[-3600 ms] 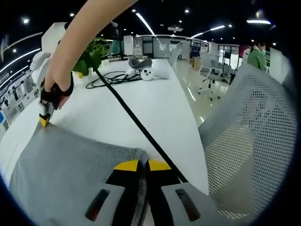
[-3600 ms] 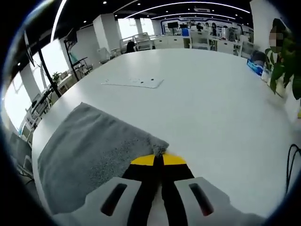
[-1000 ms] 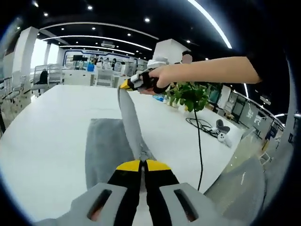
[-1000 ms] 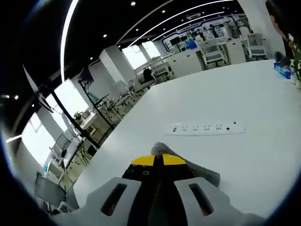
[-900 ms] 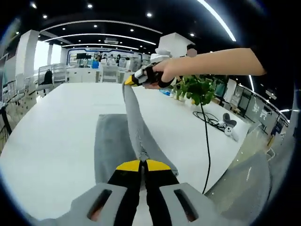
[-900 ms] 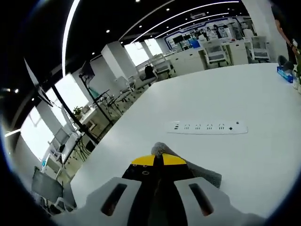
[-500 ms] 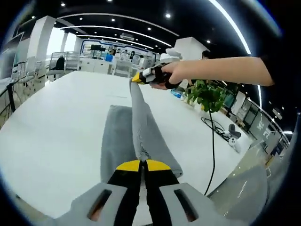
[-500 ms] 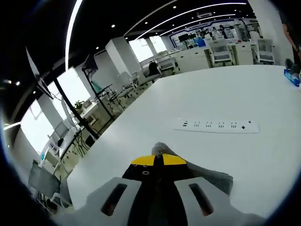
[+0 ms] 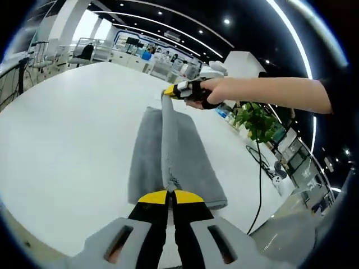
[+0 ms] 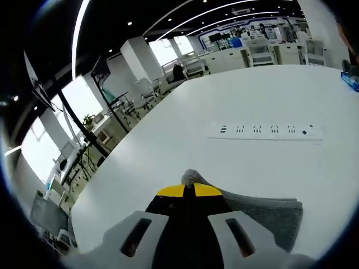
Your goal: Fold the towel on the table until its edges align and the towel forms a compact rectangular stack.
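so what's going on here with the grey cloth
A person is folding a grey towel on a white table with two handheld grippers. The left gripper is shut on one corner and the right gripper is shut on another, so one edge is lifted taut between them above the part lying flat. A power strip lies farther along the table. The fold isn't laid down yet.

I see the towel (image 9: 168, 145) as grey nubbly matt cloth; surface (image 9: 67, 129) smooth white, faintly glossy; left claw (image 9: 170, 196) tips matt yellow plastic.
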Demonstrator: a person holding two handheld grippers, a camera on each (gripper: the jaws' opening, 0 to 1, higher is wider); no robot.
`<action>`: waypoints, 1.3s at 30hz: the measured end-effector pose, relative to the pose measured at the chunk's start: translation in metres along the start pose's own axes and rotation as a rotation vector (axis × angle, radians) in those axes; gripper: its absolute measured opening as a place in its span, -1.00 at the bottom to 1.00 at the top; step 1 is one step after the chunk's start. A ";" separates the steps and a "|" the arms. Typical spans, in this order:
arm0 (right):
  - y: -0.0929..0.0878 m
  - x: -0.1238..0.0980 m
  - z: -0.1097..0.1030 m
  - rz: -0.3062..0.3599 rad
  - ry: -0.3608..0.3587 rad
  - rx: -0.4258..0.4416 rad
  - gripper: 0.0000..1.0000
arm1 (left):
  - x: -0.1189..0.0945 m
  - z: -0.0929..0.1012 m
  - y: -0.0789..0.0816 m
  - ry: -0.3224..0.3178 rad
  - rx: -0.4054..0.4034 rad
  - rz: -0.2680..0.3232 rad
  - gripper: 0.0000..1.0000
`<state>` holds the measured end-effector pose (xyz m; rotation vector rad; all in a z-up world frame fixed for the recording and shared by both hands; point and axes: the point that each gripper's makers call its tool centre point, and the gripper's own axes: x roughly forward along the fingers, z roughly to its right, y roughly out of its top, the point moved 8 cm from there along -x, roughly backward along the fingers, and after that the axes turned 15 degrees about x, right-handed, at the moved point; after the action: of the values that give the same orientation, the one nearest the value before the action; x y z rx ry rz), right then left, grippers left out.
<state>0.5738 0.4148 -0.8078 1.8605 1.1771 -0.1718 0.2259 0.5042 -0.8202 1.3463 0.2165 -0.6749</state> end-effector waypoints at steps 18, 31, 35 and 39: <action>-0.031 0.042 0.001 -0.038 -0.027 -0.059 -0.97 | 0.010 -0.019 -0.025 0.066 -0.245 -0.067 -0.97; -0.039 0.045 0.000 -0.026 0.002 -0.132 -0.75 | 0.015 -0.024 -0.034 0.084 -0.315 -0.080 -0.96; -0.035 0.041 -0.006 -0.024 0.020 -0.180 -0.66 | 0.011 -0.019 -0.025 0.064 -0.219 -0.067 -0.86; -0.029 0.035 -0.006 -0.018 0.029 -0.205 -0.63 | 0.009 -0.019 -0.017 0.065 -0.164 -0.072 -0.56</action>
<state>0.5677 0.4457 -0.8407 1.6785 1.1855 -0.0329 0.2275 0.5178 -0.8437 1.2085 0.3668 -0.6595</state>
